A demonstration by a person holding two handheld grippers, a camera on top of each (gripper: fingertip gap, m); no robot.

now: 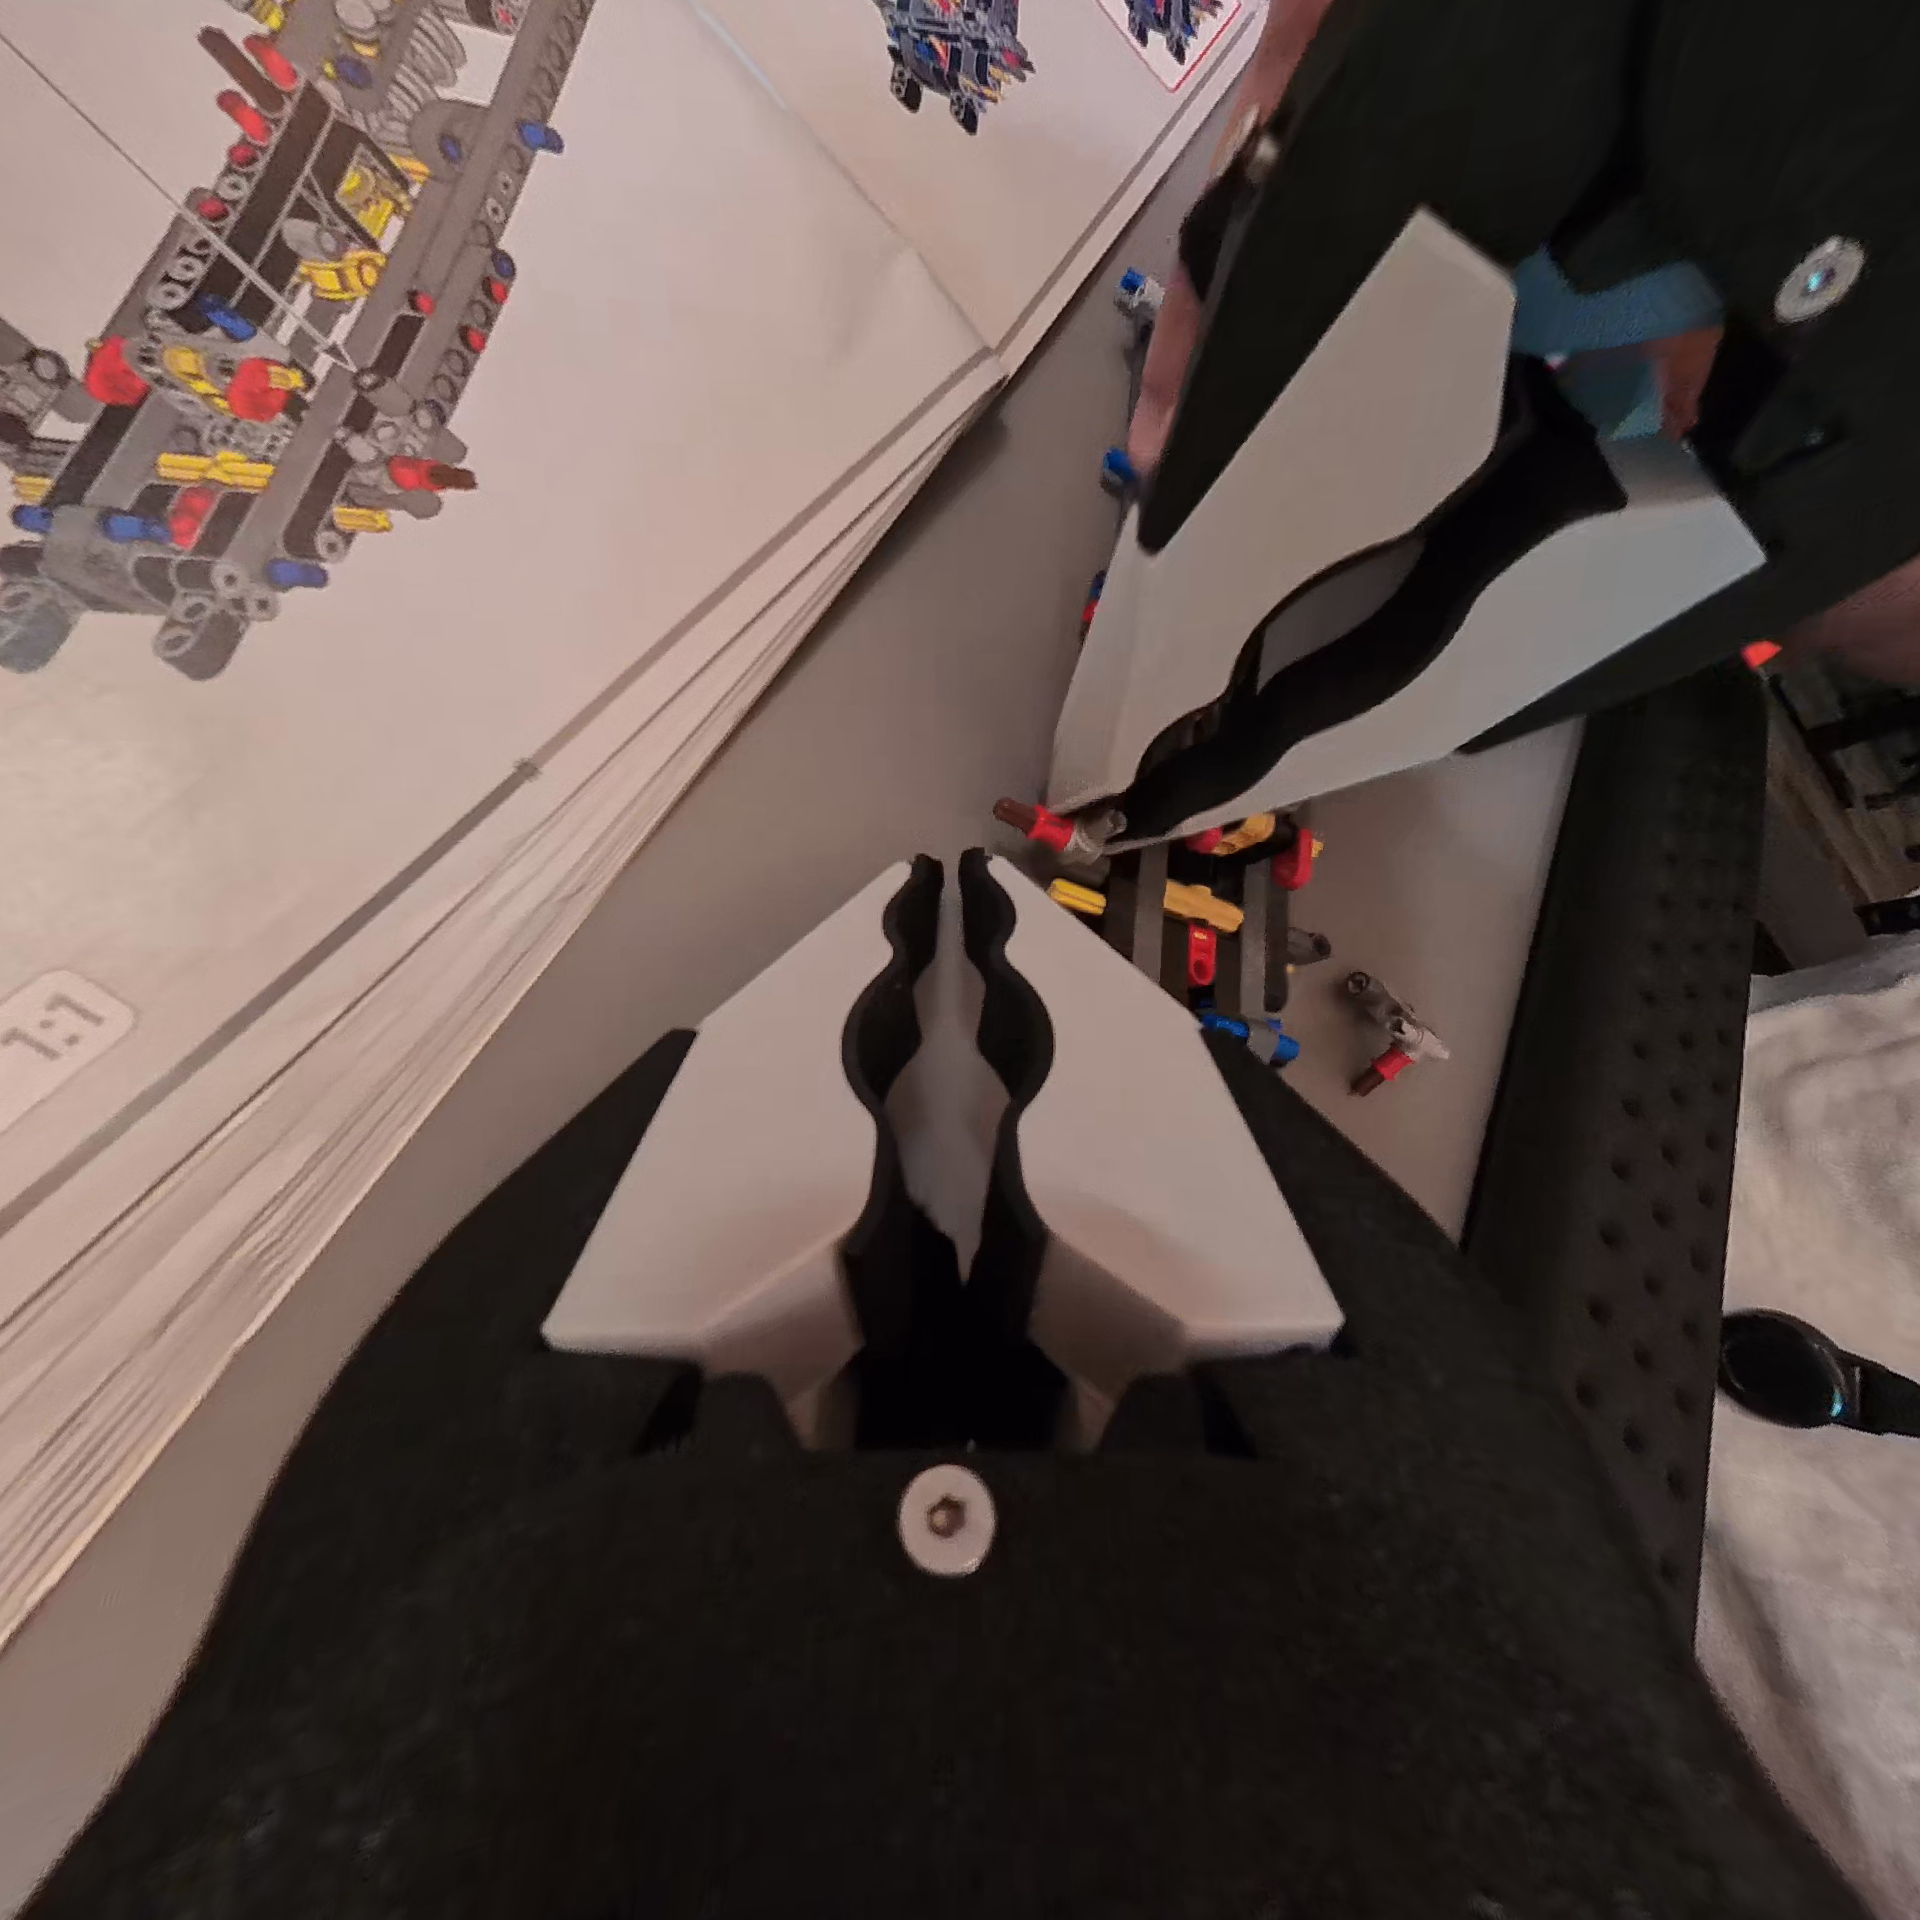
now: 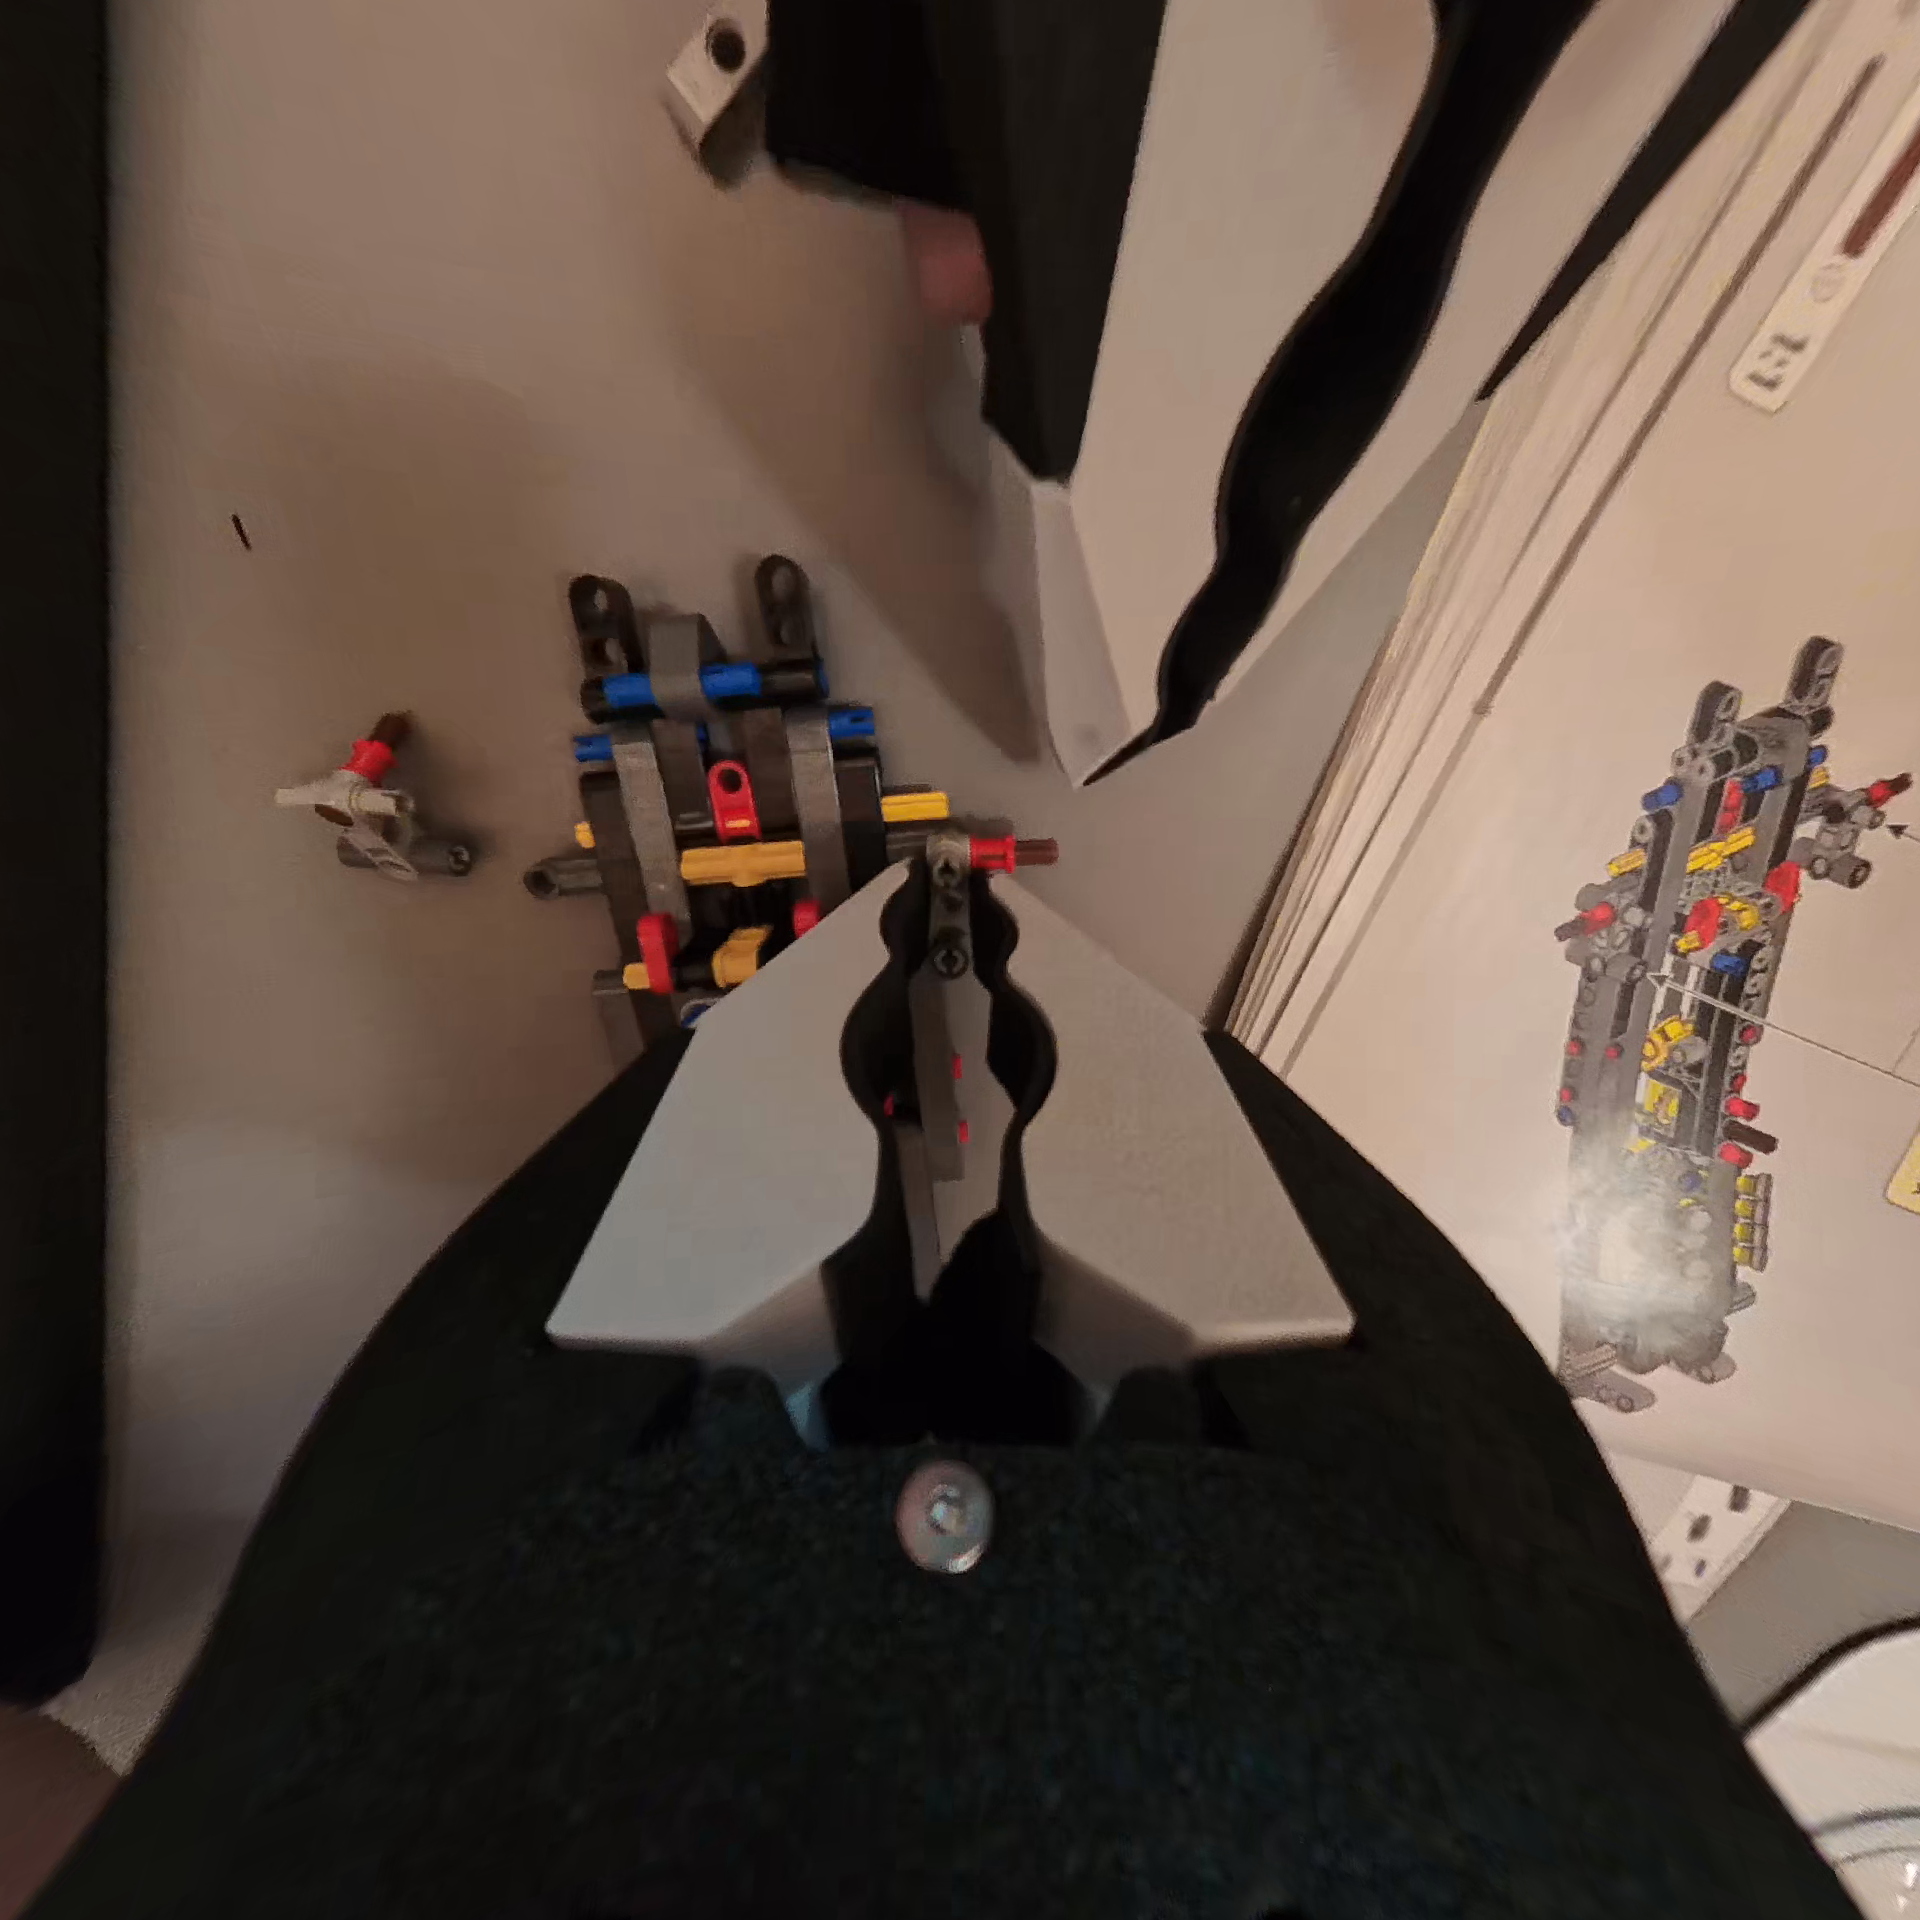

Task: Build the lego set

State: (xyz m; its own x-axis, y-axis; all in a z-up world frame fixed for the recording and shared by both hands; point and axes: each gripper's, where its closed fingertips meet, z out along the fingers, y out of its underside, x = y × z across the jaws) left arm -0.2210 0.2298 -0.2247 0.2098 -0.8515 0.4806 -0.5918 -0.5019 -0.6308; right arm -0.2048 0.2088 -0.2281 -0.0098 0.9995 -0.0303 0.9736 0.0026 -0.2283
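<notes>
The partly built lego frame, dark grey with blue, yellow and red pins, lies on the pale table; it also shows in the left wrist view. My right gripper is shut on a small grey connector piece with a red bush and brown axle, held at the frame's right edge. The left wrist view shows that piece in the right gripper. My left gripper is shut and empty, just left of that piece. It enters the right wrist view from above.
An open instruction booklet lies beside the frame, also in the right wrist view. A second small grey piece with a red bush lies loose, also in the left wrist view. A black perforated border edges the table, with white cloth beyond. My left and right fingertips are right by each other.
</notes>
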